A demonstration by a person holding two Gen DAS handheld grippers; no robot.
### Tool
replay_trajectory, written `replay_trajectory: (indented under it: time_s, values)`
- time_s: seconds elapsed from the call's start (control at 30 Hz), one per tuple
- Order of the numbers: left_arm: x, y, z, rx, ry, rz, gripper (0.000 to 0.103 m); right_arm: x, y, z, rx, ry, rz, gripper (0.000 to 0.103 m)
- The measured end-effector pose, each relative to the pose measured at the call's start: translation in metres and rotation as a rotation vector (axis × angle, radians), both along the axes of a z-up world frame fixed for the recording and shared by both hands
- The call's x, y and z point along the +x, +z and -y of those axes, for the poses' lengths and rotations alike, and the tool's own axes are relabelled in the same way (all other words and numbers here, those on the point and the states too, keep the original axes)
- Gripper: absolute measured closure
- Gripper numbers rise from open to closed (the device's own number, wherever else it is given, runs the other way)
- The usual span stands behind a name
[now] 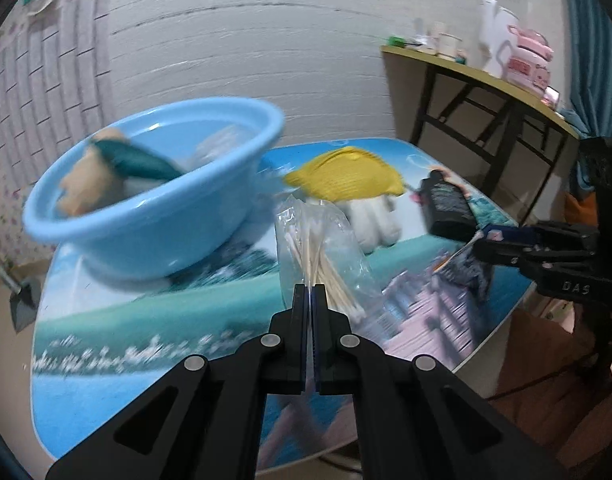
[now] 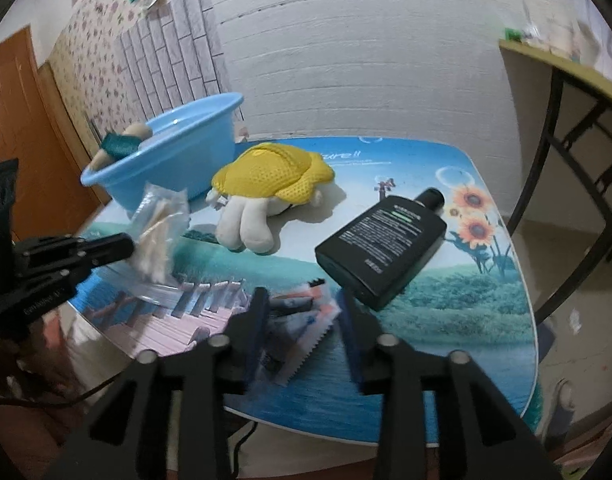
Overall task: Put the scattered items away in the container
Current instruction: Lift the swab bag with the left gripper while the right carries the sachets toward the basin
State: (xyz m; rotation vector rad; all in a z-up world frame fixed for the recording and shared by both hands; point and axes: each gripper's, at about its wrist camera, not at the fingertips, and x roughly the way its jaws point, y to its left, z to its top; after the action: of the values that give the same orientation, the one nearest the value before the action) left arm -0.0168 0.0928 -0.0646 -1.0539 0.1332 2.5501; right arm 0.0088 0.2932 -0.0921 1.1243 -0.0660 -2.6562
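My left gripper (image 1: 309,292) is shut on a clear bag of cotton swabs (image 1: 317,252) and holds it above the table, right of the blue basin (image 1: 154,216); it also shows in the right wrist view (image 2: 158,228). The basin (image 2: 174,160) holds a beige and teal item (image 1: 118,168). My right gripper (image 2: 302,316) is open, its fingers either side of a small serrated sachet (image 2: 302,332) on the table. A yellow and white plush toy (image 2: 266,192) and a black bottle (image 2: 385,244) lie on the table.
The low table (image 2: 465,340) has a printed landscape top; its right and near edges are close. A folding table (image 1: 485,80) with a kettle and cups stands at the back right. A white wall is behind.
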Motion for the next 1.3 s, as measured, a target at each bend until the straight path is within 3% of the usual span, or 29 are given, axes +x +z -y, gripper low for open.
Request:
replay_trajectory:
  time_s: [0.2, 0.3, 0.37, 0.47, 0.63, 0.9, 1.3]
  values:
    - [0.007, -0.009, 0.026, -0.020, 0.054, 0.025, 0.102, 0.008, 0.008, -0.002, 0.006, -0.011, -0.060, 0.053]
    - [0.009, -0.011, 0.032, -0.038, 0.071, 0.029, 0.096, 0.014, 0.012, -0.007, 0.006, -0.021, -0.088, 0.050]
    - [0.009, -0.013, 0.031, -0.042, 0.073, 0.031, 0.075, 0.014, 0.012, -0.008, 0.001, -0.023, -0.091, 0.050]
    - [0.010, -0.014, 0.028, -0.047, 0.068, 0.025, 0.052, 0.012, 0.010, -0.003, 0.014, -0.012, -0.077, 0.050]
    - [0.005, -0.014, 0.023, -0.043, 0.079, 0.033, 0.037, 0.009, 0.007, 0.003, 0.034, 0.004, -0.059, 0.050]
    - [-0.009, -0.021, 0.006, -0.073, 0.086, 0.049, 0.031, 0.002, -0.002, 0.008, 0.062, 0.020, -0.024, 0.049]
    - [-0.020, -0.033, -0.004, -0.089, 0.072, 0.064, 0.031, -0.009, -0.013, 0.014, 0.095, 0.047, 0.038, 0.049]
